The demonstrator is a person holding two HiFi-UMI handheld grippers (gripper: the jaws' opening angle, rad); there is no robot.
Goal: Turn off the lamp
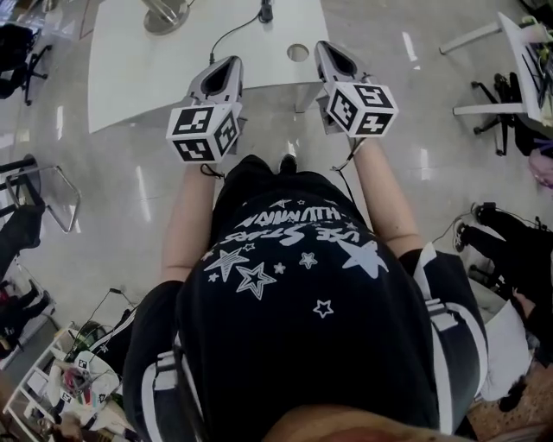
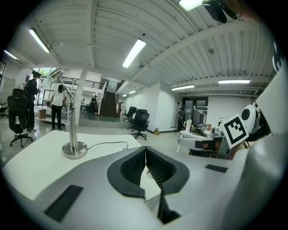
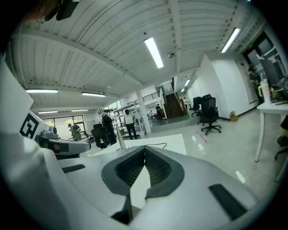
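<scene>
The lamp stands at the far left of the white table [image 1: 147, 78]; the head view shows only its round metal base [image 1: 166, 15]. In the left gripper view the lamp's base [image 2: 74, 150] carries a slim pole up to the lamp head [image 2: 56, 73]. A black cable [image 1: 232, 28] runs from the far edge across the table, with a dark inline piece [image 1: 265, 12] on it. My left gripper [image 1: 226, 67] hovers over the table's near edge, shut and holding nothing [image 2: 146, 155]. My right gripper [image 1: 332, 53] is level with it to the right, also shut and holding nothing [image 3: 145, 155]. Both are well short of the lamp.
A round hole [image 1: 297, 53] sits in the table between the grippers. Office chairs [image 2: 139, 123] and standing people [image 2: 57, 105] fill the room beyond. Another desk [image 1: 527, 52] and chair stand at the right, and a metal chair frame [image 1: 52, 194] at the left.
</scene>
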